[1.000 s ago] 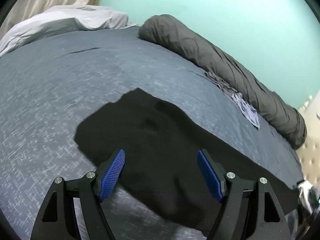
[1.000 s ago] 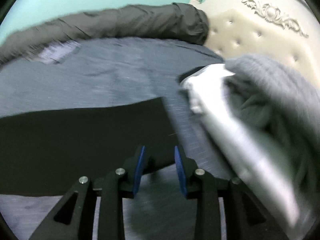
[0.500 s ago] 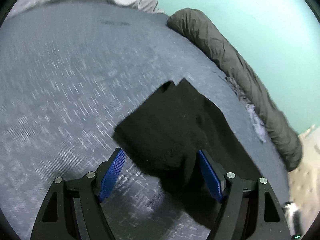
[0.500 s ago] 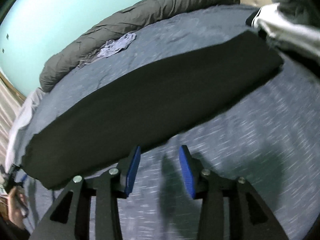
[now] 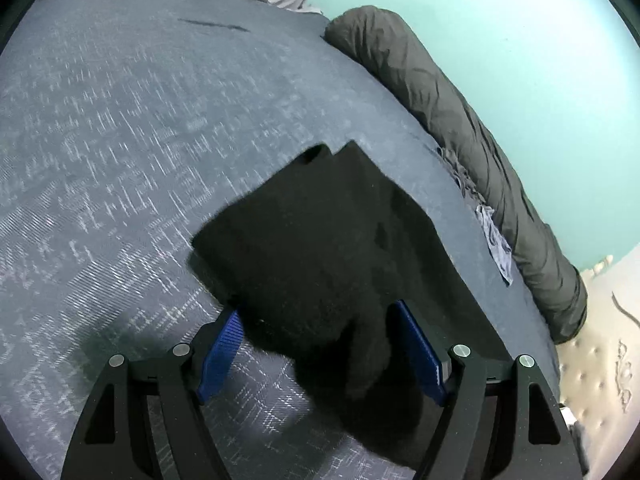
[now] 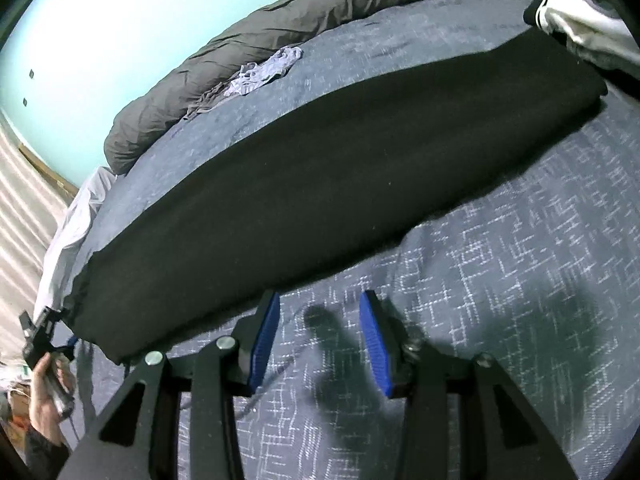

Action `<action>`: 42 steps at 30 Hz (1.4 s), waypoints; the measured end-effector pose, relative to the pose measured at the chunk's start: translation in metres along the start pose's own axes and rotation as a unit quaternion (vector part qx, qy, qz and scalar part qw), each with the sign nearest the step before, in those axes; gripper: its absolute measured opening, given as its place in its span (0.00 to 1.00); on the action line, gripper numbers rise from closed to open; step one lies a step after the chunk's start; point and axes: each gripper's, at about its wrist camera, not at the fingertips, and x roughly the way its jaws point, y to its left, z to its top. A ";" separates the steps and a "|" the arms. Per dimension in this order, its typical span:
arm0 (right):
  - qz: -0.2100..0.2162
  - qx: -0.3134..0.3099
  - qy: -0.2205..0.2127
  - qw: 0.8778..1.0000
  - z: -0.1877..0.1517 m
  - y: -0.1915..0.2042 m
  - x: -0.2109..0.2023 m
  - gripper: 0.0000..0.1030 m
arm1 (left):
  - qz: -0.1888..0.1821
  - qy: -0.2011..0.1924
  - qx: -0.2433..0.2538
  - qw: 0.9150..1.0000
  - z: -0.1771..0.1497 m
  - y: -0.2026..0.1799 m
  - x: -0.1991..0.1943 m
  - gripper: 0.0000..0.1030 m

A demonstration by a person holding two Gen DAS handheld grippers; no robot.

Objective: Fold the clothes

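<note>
Cloth (image 6: 340, 176), black, lay on the bed (image 6: 500, 280) as one long flat strip, so more folds looked left. Left gripper (image 5: 320, 352) stood wide open around its 6 o'clock end. Right gripper (image 6: 316, 344) hung half open, empty.

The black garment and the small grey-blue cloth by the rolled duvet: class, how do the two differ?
The black garment is large, while the grey-blue cloth is small. The black garment is folded into a long smooth band; the grey-blue cloth lies crumpled. The black garment's end lies between the open left gripper's fingers; the grey-blue cloth lies far from both grippers, against the rolled duvet. Both rest on the bed cover.
</note>
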 end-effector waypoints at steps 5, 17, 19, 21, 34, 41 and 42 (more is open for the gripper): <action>0.005 0.003 0.001 1.000 -0.002 0.000 0.001 0.40 | -0.008 -0.022 0.003 1.000 0.008 0.002 -0.010 0.31; 0.019 0.002 0.006 1.000 -0.007 0.005 0.002 0.40 | -0.011 -0.020 -0.047 0.999 0.011 0.032 -0.014 0.34; 0.020 0.001 0.007 1.000 -0.007 0.005 0.003 0.40 | -0.009 -0.017 -0.048 0.999 0.010 0.034 -0.015 0.39; 0.022 0.002 0.010 1.000 -0.008 0.005 0.003 0.40 | -0.004 -0.017 -0.048 0.999 0.009 0.034 -0.017 0.43; 0.041 -0.019 0.009 0.999 -0.014 0.028 -0.004 0.40 | 0.028 -0.025 -0.015 0.999 0.017 0.034 -0.035 0.52; 0.052 -0.030 0.012 0.998 -0.022 0.046 -0.007 0.40 | 0.042 -0.030 -0.008 0.999 0.019 0.036 -0.042 0.64; 0.054 -0.033 0.014 0.998 -0.024 0.049 -0.006 0.40 | 0.044 -0.028 -0.005 0.999 0.019 0.036 -0.042 0.64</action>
